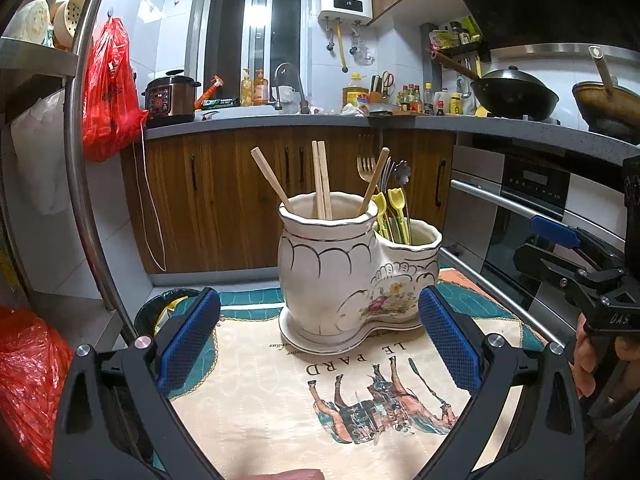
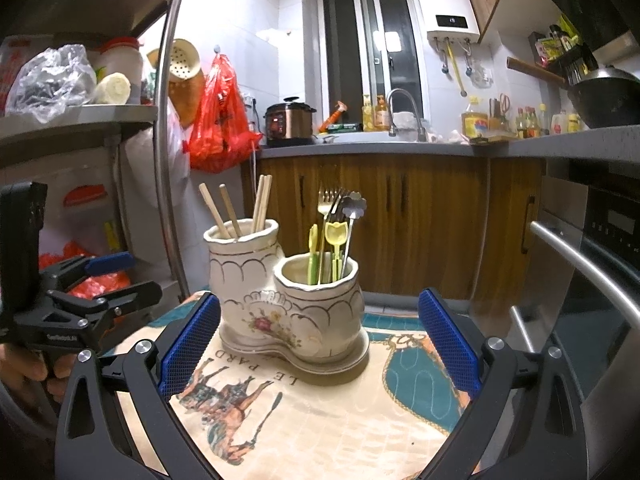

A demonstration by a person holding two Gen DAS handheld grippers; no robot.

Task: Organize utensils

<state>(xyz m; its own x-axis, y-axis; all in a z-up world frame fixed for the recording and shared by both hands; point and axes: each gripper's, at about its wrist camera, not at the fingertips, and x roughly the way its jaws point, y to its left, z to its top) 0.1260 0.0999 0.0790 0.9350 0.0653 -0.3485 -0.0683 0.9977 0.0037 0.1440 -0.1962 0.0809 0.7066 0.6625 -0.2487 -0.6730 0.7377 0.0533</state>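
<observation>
Left wrist view: the left gripper (image 1: 319, 338) hovers low over the cloth (image 1: 280, 408) with its blue pads (image 1: 188, 336) spread wide and nothing between them. Straight ahead, past the fingertips, the holder (image 1: 352, 276), a white ceramic piece with two joined cups on one saucer, stands upright on the cloth. Its taller cup, on the left here, has four chopsticks (image 1: 322, 180) leaning at different angles. The lower cup on the right is packed with a fork (image 1: 365, 169), a flower-ended spoon (image 1: 401, 172) and yellow plastic picks (image 1: 386, 204). At the right edge the right gripper (image 1: 560, 252) shows side-on, apart from the holder, its fingers parted and empty. Behind are wooden cabinets (image 1: 224, 196), a counter with a cooker (image 1: 170, 98), and a red bag (image 1: 110, 92) hanging at left.

Right wrist view: the right gripper (image 2: 319, 338) is likewise wide apart and empty, low over the cloth (image 2: 320, 412). The holder (image 2: 288, 300) stands just beyond its left pad (image 2: 188, 340), not touching it. From this side the cup with chopsticks (image 2: 262, 204) is on the left and rear; the cup with the fork (image 2: 326, 204), spoon (image 2: 356, 205) and picks (image 2: 334, 240) sits in front, to the right. The left gripper (image 2: 108, 276) appears at the left edge, parted, held in a hand (image 2: 24, 364), well clear of the holder. An oven handle (image 2: 584, 268) curves along the right.
</observation>
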